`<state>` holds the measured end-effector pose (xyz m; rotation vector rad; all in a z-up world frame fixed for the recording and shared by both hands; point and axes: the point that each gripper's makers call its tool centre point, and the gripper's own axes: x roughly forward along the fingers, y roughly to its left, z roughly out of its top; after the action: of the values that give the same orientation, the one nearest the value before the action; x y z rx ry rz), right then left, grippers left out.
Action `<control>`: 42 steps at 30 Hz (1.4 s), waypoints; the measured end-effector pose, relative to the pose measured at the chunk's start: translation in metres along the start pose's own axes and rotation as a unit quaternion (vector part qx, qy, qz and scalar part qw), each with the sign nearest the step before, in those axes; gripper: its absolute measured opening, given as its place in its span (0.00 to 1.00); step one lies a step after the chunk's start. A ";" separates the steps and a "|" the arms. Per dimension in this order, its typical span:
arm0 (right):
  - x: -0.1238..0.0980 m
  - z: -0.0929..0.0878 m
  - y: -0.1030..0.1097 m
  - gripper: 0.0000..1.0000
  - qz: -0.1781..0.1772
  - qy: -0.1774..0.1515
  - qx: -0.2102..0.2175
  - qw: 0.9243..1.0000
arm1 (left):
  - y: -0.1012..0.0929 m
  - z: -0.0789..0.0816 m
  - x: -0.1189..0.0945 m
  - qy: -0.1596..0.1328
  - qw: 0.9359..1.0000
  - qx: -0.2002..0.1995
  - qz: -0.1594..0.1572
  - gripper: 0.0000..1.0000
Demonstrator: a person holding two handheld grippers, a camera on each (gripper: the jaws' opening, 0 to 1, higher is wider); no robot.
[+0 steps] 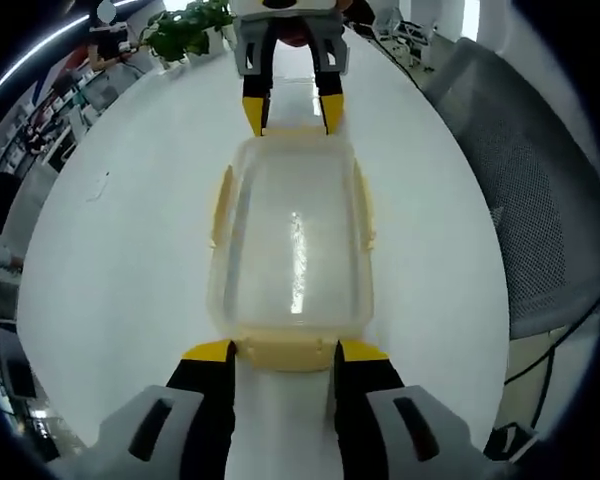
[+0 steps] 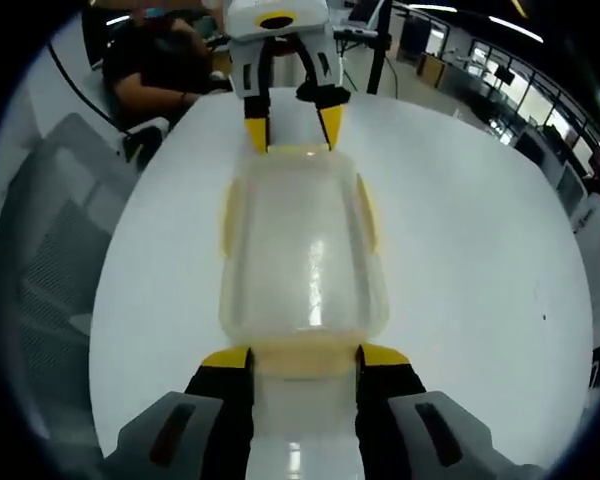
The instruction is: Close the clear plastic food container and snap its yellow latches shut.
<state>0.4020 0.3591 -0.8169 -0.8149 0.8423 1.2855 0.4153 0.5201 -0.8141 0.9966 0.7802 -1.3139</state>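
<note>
On the round white counter (image 1: 130, 250), a clear plastic food container (image 1: 292, 250) with yellow latches (image 1: 286, 352) is sitting with its lid on — between the two tongs. Left tongs (image 1: 285, 350) and right tongs (image 2: 304, 356) are facing each other, each open wide around an end latch, probably for pressing it shut.
</note>
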 end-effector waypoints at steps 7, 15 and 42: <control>-0.014 0.001 0.000 0.38 -0.001 0.000 -0.007 1.000 | 0.000 0.010 -0.007 -0.005 1.000 0.000 0.007 0.37; -0.027 -0.004 0.001 0.38 -0.006 0.001 -0.007 1.000 | 0.000 0.024 -0.015 -0.019 1.000 0.004 0.009 0.38; -0.078 -0.026 0.006 0.38 -0.017 0.016 -0.014 1.000 | -0.006 0.077 -0.031 -0.041 0.999 0.010 0.024 0.38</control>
<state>0.3876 0.3009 -0.7607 -0.8699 0.8353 1.2596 0.3990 0.4621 -0.7560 0.9653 0.6785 -1.3141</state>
